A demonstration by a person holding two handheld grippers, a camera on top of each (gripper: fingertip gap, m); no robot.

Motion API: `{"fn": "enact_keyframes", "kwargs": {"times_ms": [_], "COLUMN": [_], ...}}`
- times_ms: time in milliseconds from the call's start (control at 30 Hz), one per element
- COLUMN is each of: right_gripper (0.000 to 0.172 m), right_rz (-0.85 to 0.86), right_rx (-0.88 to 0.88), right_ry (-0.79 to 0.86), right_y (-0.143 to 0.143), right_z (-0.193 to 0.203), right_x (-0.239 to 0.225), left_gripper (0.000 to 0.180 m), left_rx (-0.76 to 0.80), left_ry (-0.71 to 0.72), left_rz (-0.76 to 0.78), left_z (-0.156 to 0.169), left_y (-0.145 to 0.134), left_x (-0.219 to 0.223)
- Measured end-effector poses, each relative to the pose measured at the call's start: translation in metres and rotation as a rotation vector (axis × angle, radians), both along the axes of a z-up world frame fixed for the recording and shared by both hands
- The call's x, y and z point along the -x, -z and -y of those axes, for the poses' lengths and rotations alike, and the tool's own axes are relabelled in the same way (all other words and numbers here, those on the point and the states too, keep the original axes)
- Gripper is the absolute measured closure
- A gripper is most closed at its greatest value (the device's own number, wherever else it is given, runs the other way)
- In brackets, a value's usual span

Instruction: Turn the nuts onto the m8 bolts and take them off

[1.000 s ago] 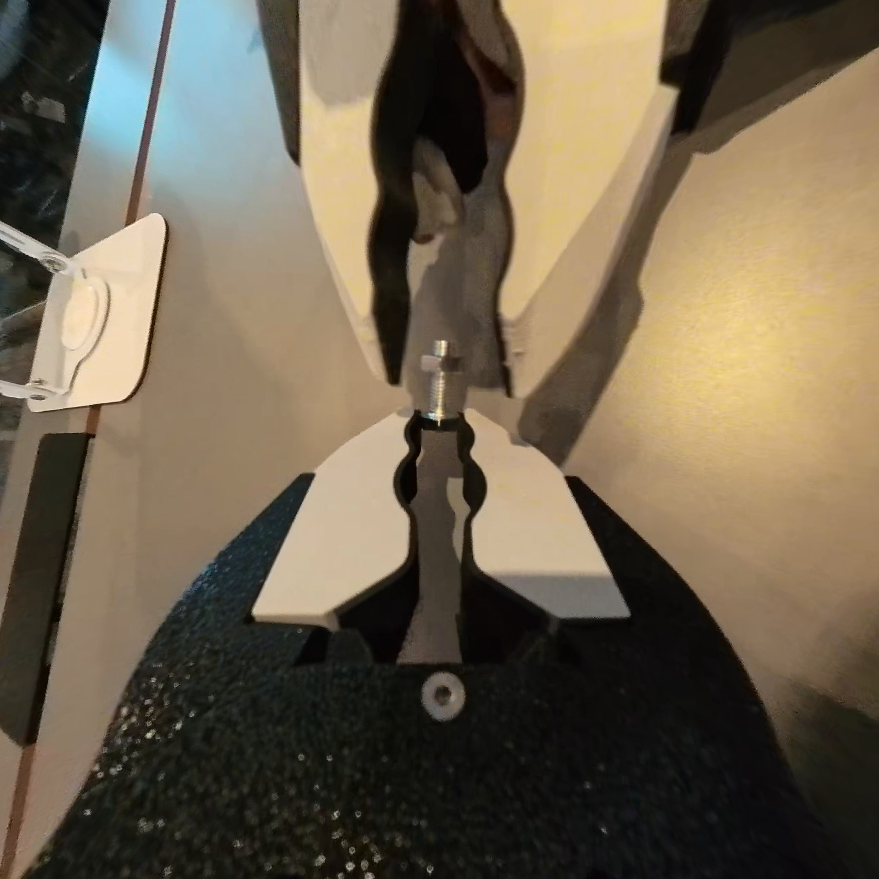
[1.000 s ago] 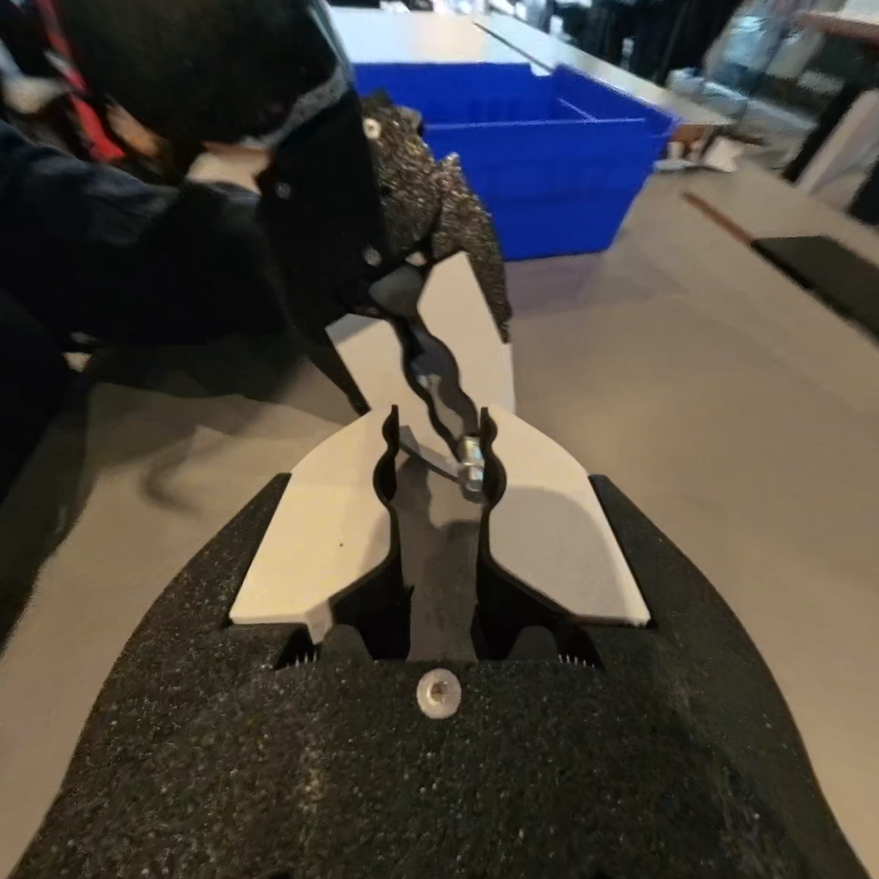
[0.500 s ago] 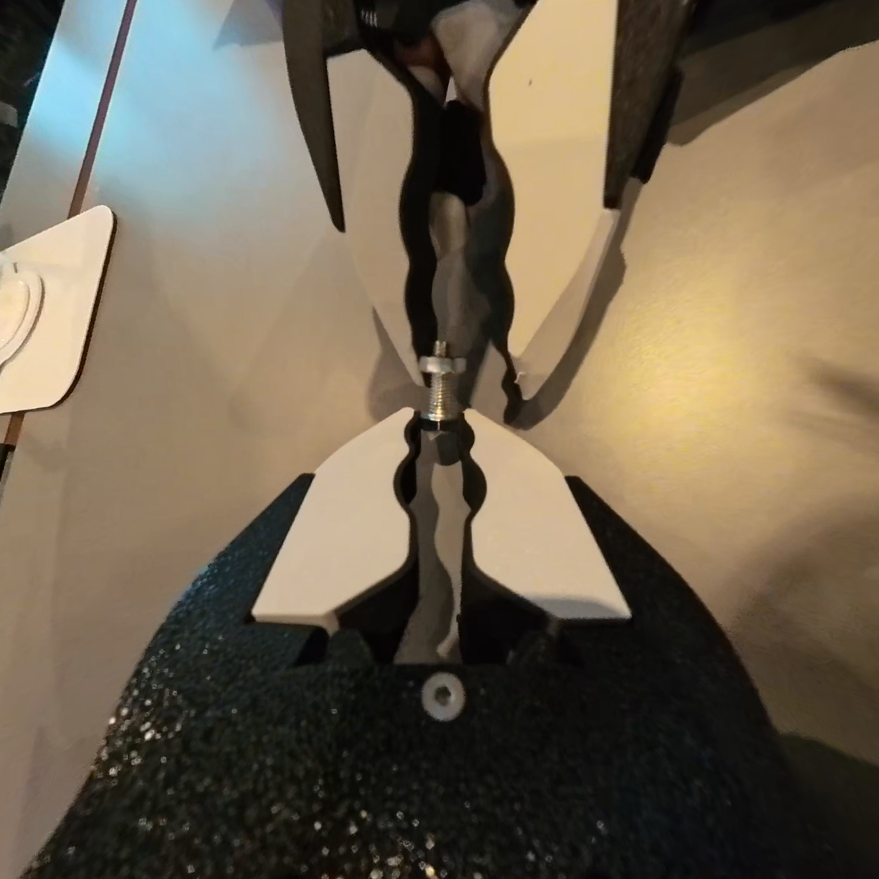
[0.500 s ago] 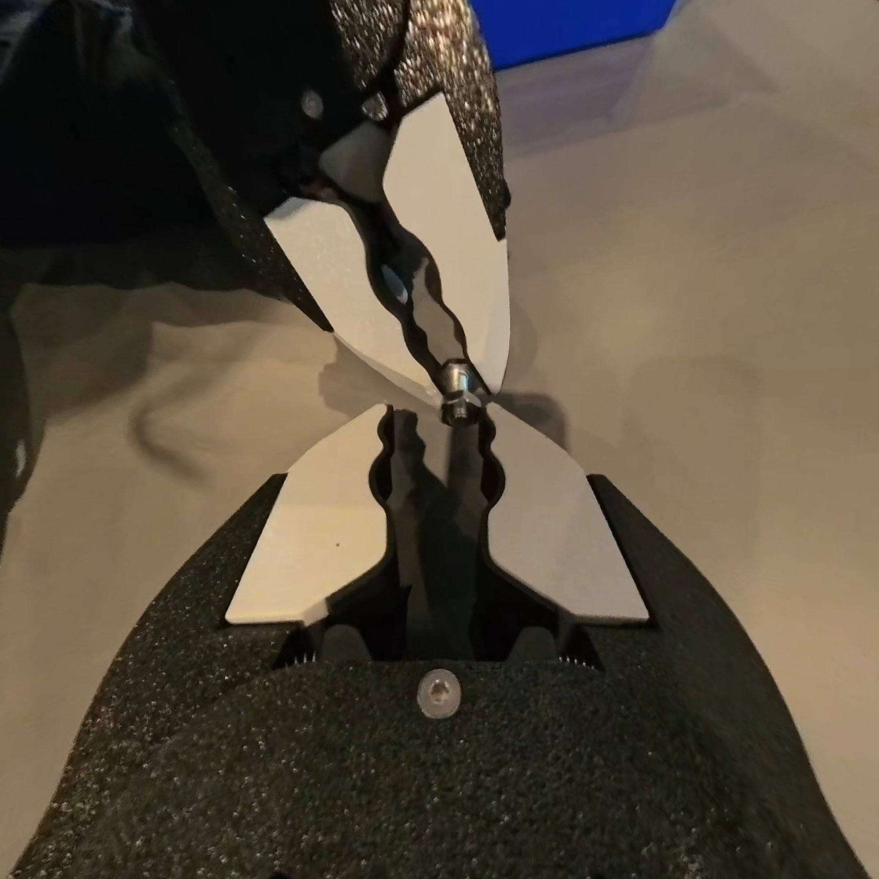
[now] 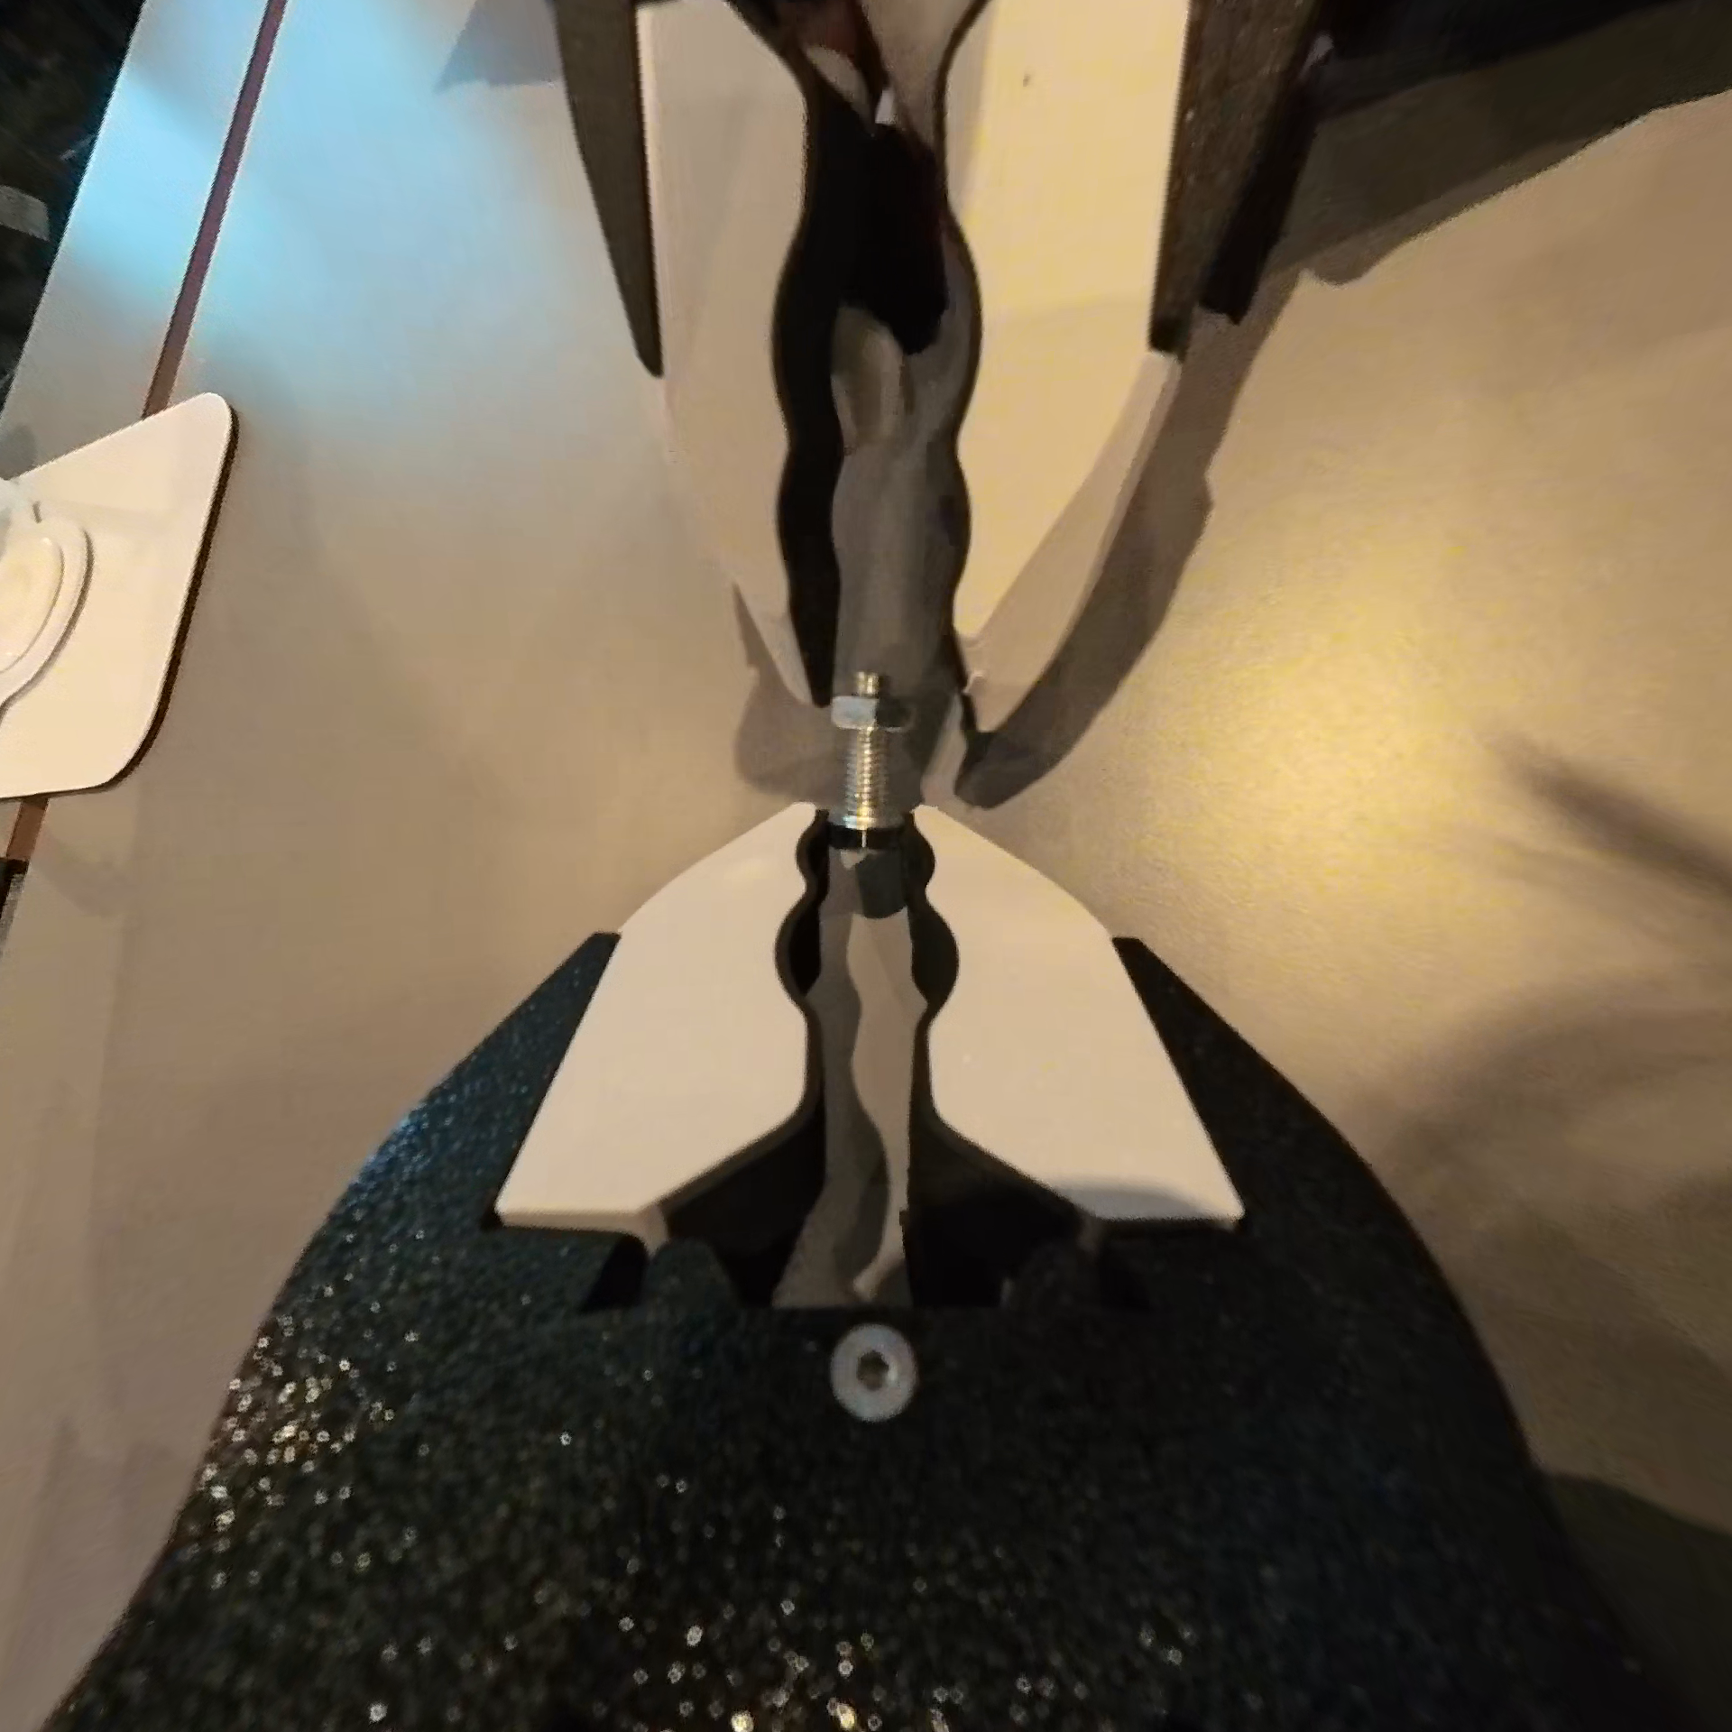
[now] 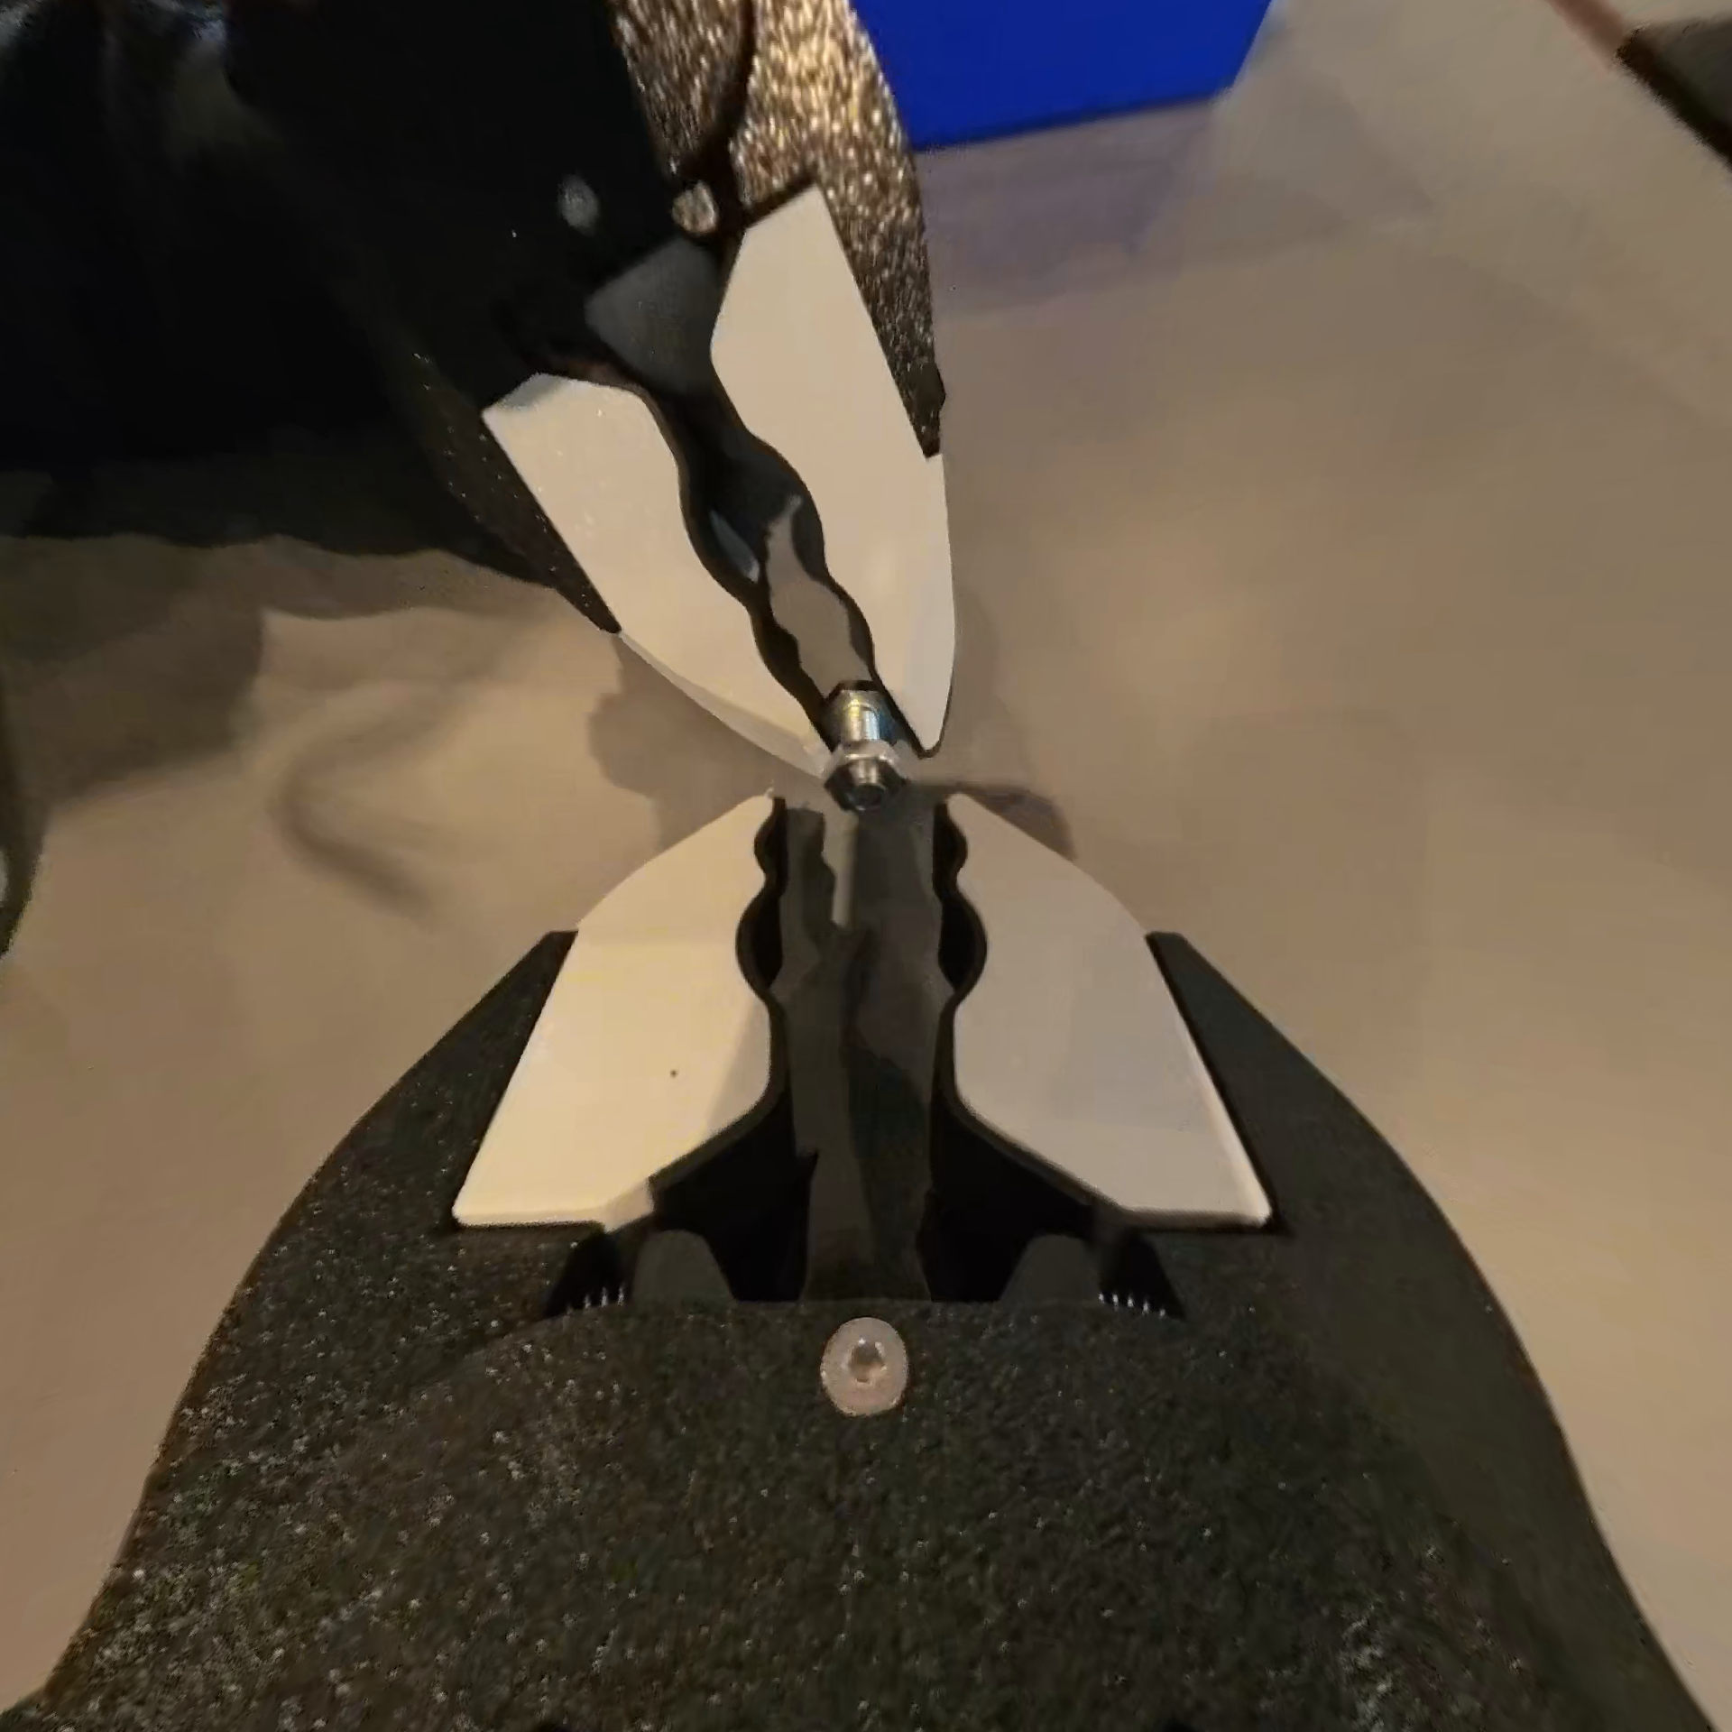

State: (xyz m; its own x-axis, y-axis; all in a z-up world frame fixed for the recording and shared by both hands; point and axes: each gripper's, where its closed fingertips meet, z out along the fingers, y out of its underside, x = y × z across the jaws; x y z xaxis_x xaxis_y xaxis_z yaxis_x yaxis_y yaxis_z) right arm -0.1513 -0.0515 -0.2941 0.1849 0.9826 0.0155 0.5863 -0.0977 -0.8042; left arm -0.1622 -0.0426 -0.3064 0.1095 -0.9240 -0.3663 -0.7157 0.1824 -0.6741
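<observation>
Beige matte tabletop [image 5: 1406,656], warm lamplight; blue plastic bin [image 6: 1059,66] at far edge.
Left gripper [image 5: 867,834] clamped on threaded silver bolt [image 5: 867,768], axis straight out from fingertips; hex nut [image 5: 867,717] near tip, between spread right gripper [image 6: 858,806] fingers.

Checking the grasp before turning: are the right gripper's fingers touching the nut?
Apart. In the right wrist view, the right gripper stands wide, its fingertips short of the nut.

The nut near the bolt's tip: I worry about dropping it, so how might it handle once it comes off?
The nut looks like small bare metal, so probably stiff and slippery. Its flat sides should limit rolling. The open right gripper isn't gripping it yet.
</observation>
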Motion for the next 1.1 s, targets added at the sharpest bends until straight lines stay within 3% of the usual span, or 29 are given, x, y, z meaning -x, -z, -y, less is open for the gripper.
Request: {"fn": "enact_keyframes", "kwargs": {"times_ms": [300, 433, 567, 767, 1033, 1100], "right_gripper": [0.141, 0.145, 0.145, 0.138, 0.131, 0.137], "right_rz": [-0.043, -0.110, -0.097, 0.044, -0.054, -0.115], "right_rx": [-0.050, -0.094, -0.096, 0.066, -0.084, -0.116], "right_ry": [-0.034, -0.128, -0.041, 0.024, -0.076, -0.143], "right_y": [-0.008, -0.021, -0.022, 0.010, -0.011, -0.023], "right_z": [0.005, 0.021, 0.007, -0.001, 0.013, 0.025], "right_x": [0.011, 0.022, 0.010, -0.004, 0.016, 0.022], "left_gripper": [0.167, 0.167, 0.167, 0.167, 0.167, 0.167], "left_rx": [0.000, 0.006, 0.005, 0.012, 0.015, 0.020], "left_ry": [0.002, 0.000, -0.002, -0.003, -0.002, -0.003], "left_rz": [-0.003, -0.002, -0.001, 0.004, 0.005, 0.006], "left_z": [0.000, 0.000, 0.000, 0.001, 0.001, 0.001], "left_y": [0.000, 0.000, 0.000, 0.000, 0.000, 0.000], "left_x": [0.000, 0.000, -0.001, -0.001, -0.001, -0.001]}}
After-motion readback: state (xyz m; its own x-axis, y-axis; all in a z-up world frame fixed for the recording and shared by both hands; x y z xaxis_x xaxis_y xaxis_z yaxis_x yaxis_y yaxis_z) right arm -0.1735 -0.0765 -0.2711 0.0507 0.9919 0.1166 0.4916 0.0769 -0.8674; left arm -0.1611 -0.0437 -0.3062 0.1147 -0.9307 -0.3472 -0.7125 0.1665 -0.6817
